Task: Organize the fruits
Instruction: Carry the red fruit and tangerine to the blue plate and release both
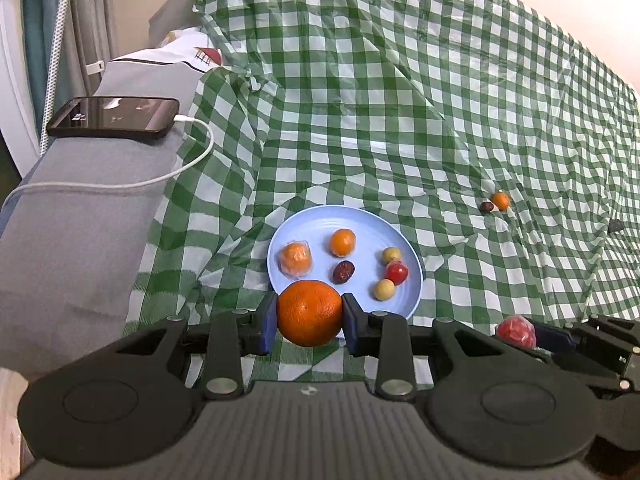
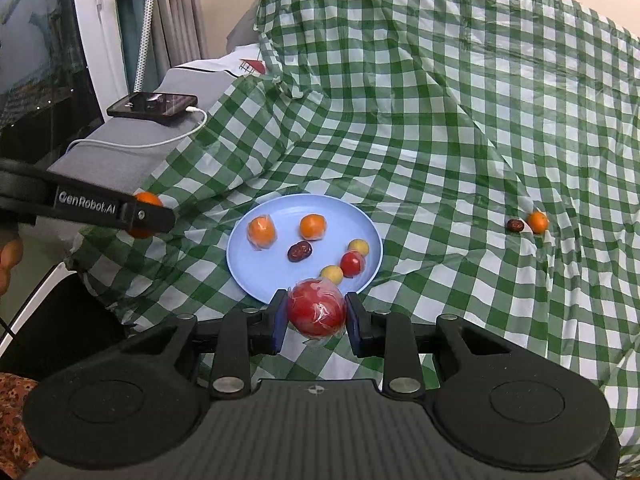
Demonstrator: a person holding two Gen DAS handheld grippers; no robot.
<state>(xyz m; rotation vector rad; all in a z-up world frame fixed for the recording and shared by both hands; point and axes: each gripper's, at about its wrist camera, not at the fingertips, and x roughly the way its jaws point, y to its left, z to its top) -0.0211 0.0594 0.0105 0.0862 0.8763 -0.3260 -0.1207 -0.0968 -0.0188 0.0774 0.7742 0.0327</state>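
Note:
My left gripper (image 1: pixel 310 314) is shut on a large orange (image 1: pixel 309 312) just in front of the light blue plate (image 1: pixel 304 220). My right gripper (image 2: pixel 316 314) is shut on a plastic-wrapped red fruit (image 2: pixel 316 307) at the near rim of the same plate (image 2: pixel 280 210). The plate holds two small oranges, a dark red date (image 2: pixel 300 251), a small red fruit and two yellow ones. The right gripper and its red fruit (image 1: pixel 516 330) show at the right in the left wrist view. The left gripper with the orange (image 2: pixel 146 200) shows at the left in the right wrist view.
A green checked cloth (image 2: pixel 440 140) covers the surface and rises behind. A small orange (image 2: pixel 537 222) and a dark date (image 2: pixel 515 225) lie on the cloth at the right. A phone (image 1: pixel 114 116) on a white cable lies on a grey cushion at the left.

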